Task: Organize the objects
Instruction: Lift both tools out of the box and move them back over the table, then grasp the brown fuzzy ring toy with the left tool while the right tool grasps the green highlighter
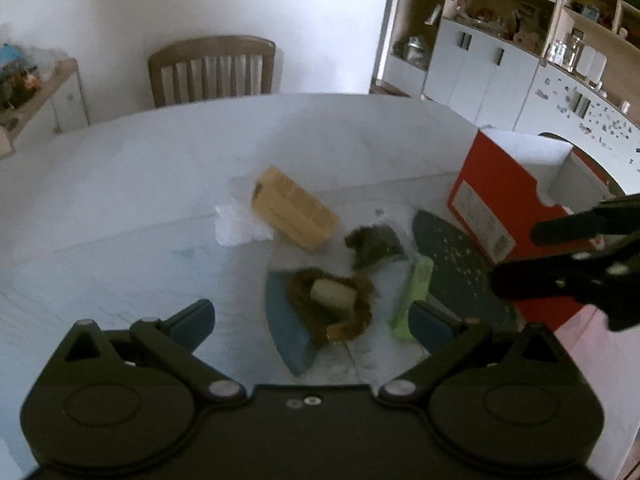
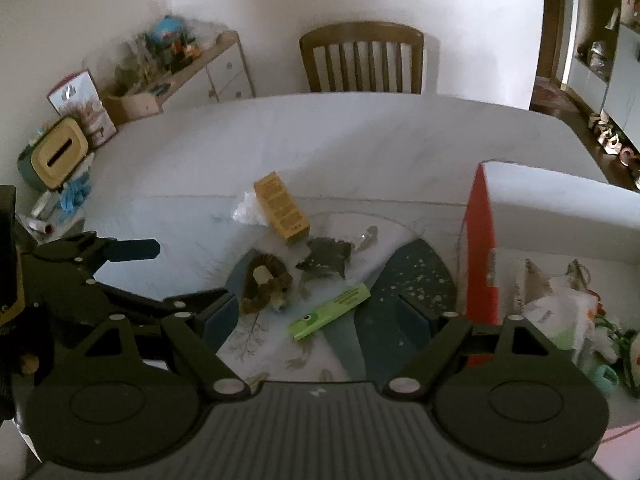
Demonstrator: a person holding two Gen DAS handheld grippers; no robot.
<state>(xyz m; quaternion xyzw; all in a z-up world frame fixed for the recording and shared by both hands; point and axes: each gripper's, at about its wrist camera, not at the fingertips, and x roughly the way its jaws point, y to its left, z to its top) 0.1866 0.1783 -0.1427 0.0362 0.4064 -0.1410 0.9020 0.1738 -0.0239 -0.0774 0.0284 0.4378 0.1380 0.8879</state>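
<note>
On the white table lie a tan cardboard box (image 1: 294, 214) (image 2: 282, 208), a brown plush toy (image 1: 332, 300) (image 2: 266, 282), a dark crumpled packet (image 1: 374, 244) (image 2: 326, 262) and a green tube (image 1: 416, 292) (image 2: 330, 310). A red box with white inside (image 1: 504, 216) (image 2: 480, 256) stands at the right and holds several items (image 2: 560, 312). My left gripper (image 1: 312, 320) is open above the plush toy, holding nothing. My right gripper (image 2: 320, 316) is open above the green tube, empty.
A white crumpled wrapper (image 1: 236, 226) (image 2: 248, 210) lies beside the tan box. A placemat with dark blue patches (image 1: 452, 264) (image 2: 416, 280) lies under the items. A wooden chair (image 1: 212, 70) (image 2: 362, 58) stands at the table's far side. A tissue box (image 2: 54, 156) sits at the left.
</note>
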